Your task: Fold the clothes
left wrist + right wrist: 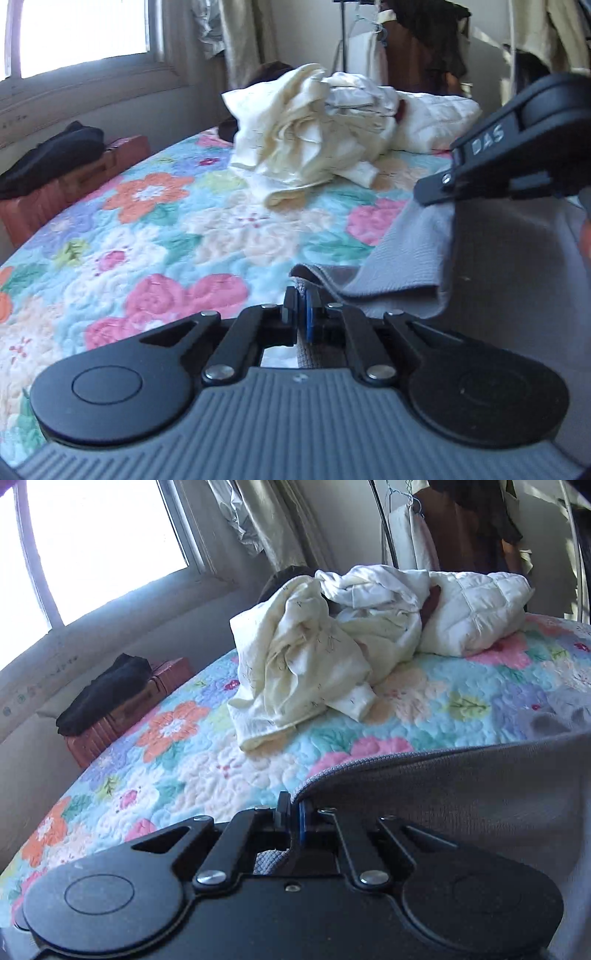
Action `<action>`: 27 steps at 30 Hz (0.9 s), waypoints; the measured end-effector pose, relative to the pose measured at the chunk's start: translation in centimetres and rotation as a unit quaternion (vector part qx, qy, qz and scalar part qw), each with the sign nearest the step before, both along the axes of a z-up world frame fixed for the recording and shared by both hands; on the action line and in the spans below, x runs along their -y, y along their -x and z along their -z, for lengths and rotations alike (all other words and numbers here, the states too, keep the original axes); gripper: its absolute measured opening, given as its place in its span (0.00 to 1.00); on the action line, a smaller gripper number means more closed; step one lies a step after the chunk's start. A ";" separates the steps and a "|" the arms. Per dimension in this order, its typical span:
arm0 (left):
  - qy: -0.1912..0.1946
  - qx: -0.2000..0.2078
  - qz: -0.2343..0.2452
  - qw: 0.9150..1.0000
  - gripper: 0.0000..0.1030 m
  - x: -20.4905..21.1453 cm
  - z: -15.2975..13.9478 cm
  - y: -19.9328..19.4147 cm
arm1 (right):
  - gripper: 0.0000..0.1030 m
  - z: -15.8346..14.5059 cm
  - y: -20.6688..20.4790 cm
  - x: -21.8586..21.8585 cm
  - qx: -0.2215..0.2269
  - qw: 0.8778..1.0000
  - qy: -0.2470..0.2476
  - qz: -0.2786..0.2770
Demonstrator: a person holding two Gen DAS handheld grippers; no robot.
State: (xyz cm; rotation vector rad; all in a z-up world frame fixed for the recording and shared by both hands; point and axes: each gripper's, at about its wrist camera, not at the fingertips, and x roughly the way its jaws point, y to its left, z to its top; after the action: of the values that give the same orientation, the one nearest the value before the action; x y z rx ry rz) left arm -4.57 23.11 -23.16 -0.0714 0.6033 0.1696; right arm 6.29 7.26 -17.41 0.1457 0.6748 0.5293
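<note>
**Pastel blooms against plain grey and cream**

A quilted bedspread on the bed carries a floral pattern of pink, orange, lilac and cream flowers with green leaves on a light blue ground. A grey, fine-ribbed knit garment is one plain colour throughout. A heap of cream and white crumpled clothes includes a pale yellow piece with small dark marks and a white quilted piece stitched in squares. A reddish-brown ribbed case bears a black folded cloth. Both tools are black, with blue pads at the fingers.
</note>
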 end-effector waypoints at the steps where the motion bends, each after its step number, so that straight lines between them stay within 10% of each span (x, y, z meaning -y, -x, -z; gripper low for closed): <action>1: 0.022 -0.009 -0.009 1.000 0.04 -1.1 0.3 -0.2 | 0.06 -0.4 -0.2 -0.6 0.005 1.000 0.000 -0.003; 7: 0.064 -0.057 0.006 0.996 0.05 -2.9 2.8 -1.1 | 0.11 0.6 -3.7 -3.0 -0.026 0.999 0.031 -0.001; 11: 0.076 -0.071 0.025 0.994 0.13 -2.7 2.4 -1.0 | 0.53 0.5 -2.4 -0.1 -0.080 0.997 -0.012 0.004; 13: 0.103 -0.089 0.031 0.990 0.45 -3.2 2.2 -0.9 | 0.63 0.2 0.4 1.8 -0.078 0.997 0.000 -0.004; 17: 0.144 -0.122 0.049 0.981 0.66 -3.6 1.9 -0.4 | 0.63 1.6 6.3 6.4 -0.108 0.992 0.067 0.009; 23: 0.063 -0.180 0.094 0.977 0.77 -0.7 1.8 1.8 | 0.63 5.1 15.6 12.4 -0.191 0.974 0.125 0.007; 27: -0.071 -0.217 0.131 0.965 0.81 3.2 1.7 3.1 | 0.63 7.3 21.2 15.0 -0.245 0.956 0.161 0.002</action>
State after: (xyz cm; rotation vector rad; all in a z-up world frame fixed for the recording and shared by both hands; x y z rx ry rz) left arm -7.72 19.95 -24.87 0.1898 1.0285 -0.0317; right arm -14.87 -7.73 -24.67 -0.0330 1.2364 0.3725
